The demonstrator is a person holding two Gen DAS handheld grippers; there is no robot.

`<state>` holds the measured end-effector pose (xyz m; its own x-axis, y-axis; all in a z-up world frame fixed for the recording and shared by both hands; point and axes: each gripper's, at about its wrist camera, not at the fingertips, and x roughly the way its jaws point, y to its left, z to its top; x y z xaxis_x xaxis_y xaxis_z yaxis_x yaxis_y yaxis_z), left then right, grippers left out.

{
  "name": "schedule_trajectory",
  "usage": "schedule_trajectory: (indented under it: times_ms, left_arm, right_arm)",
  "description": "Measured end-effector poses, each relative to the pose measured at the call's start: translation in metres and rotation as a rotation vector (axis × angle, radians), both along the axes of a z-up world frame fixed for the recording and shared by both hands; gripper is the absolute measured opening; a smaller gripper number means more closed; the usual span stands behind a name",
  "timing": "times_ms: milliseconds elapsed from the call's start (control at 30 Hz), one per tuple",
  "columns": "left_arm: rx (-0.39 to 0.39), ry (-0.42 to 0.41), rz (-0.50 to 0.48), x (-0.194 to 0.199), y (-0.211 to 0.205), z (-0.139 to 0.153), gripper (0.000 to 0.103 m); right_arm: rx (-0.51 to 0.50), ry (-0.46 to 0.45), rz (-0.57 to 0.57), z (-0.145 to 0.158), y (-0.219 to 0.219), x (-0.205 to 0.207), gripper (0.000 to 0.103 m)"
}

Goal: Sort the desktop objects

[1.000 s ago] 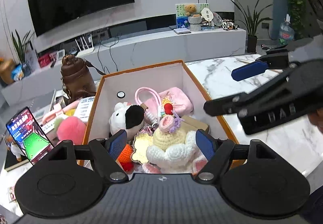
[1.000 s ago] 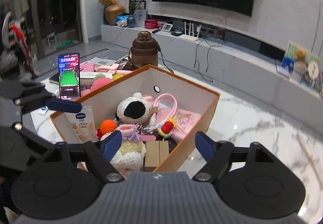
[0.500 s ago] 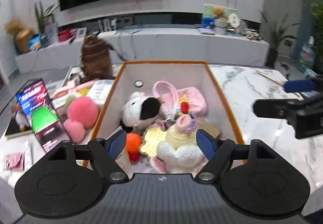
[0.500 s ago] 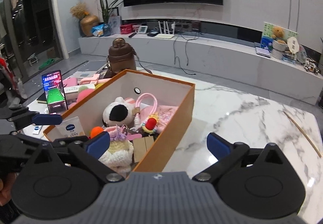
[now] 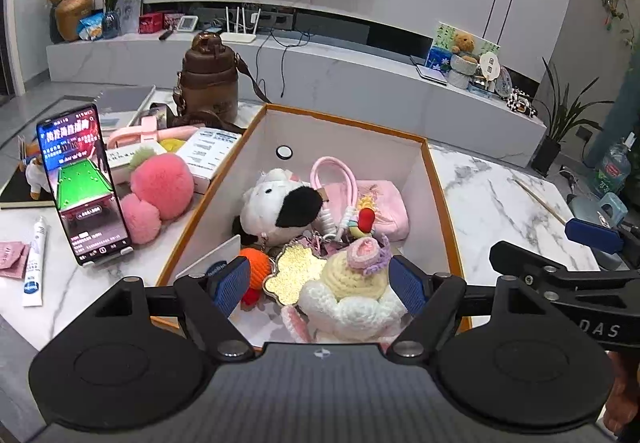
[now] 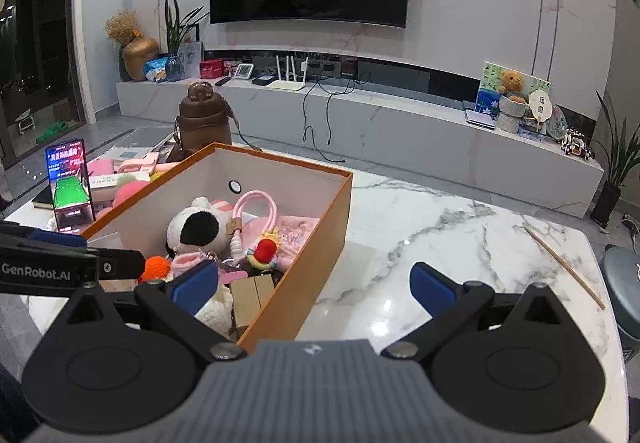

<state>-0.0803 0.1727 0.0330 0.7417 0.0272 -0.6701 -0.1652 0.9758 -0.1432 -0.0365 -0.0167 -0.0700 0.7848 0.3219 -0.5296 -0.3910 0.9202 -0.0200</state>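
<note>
An orange-rimmed cardboard box [image 5: 434, 179] [image 6: 312, 255] stands on the marble table. It holds a white-and-black plush [image 5: 280, 203] [image 6: 192, 227], a pink pouch [image 5: 380, 203], an orange ball [image 5: 256, 263], a gold flower mirror [image 5: 298, 275] and a cream crochet doll [image 5: 352, 291]. My left gripper [image 5: 320, 283] is open and empty, above the box's near end, over the doll. My right gripper [image 6: 314, 285] is open and empty, straddling the box's right wall near its front corner. It also shows at the right of the left wrist view [image 5: 560, 267].
Left of the box are a lit phone on a stand [image 5: 82, 183], pink pompoms [image 5: 160, 183], a white tube [image 5: 36, 259], papers and a brown bottle [image 5: 208, 79]. A chopstick [image 6: 564, 267] lies on the marble at the right. A TV console runs behind.
The left gripper view has swung left, bringing the phone and tube more into view. The right gripper has drawn right and back, off the box interior. Both stay open.
</note>
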Motion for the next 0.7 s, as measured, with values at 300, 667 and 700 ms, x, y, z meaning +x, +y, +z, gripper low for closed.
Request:
schedule_trajectory:
  times_ms: [300, 667, 700]
  left_arm:
    - [0.051, 0.003, 0.056, 0.004, 0.000, -0.001, 0.094]
    - [0.065, 0.022, 0.082, 0.011, -0.001, -0.003, 0.097]
    - [0.065, 0.018, 0.084, 0.011, -0.002, -0.003, 0.097]
  right_arm:
    - [0.039, 0.022, -0.028, -0.025, 0.015, 0.005, 0.102]
    - [0.034, 0.023, 0.008, -0.026, 0.035, 0.009, 0.102]
    - [0.032, 0.022, 0.003, -0.025, 0.036, 0.009, 0.102]
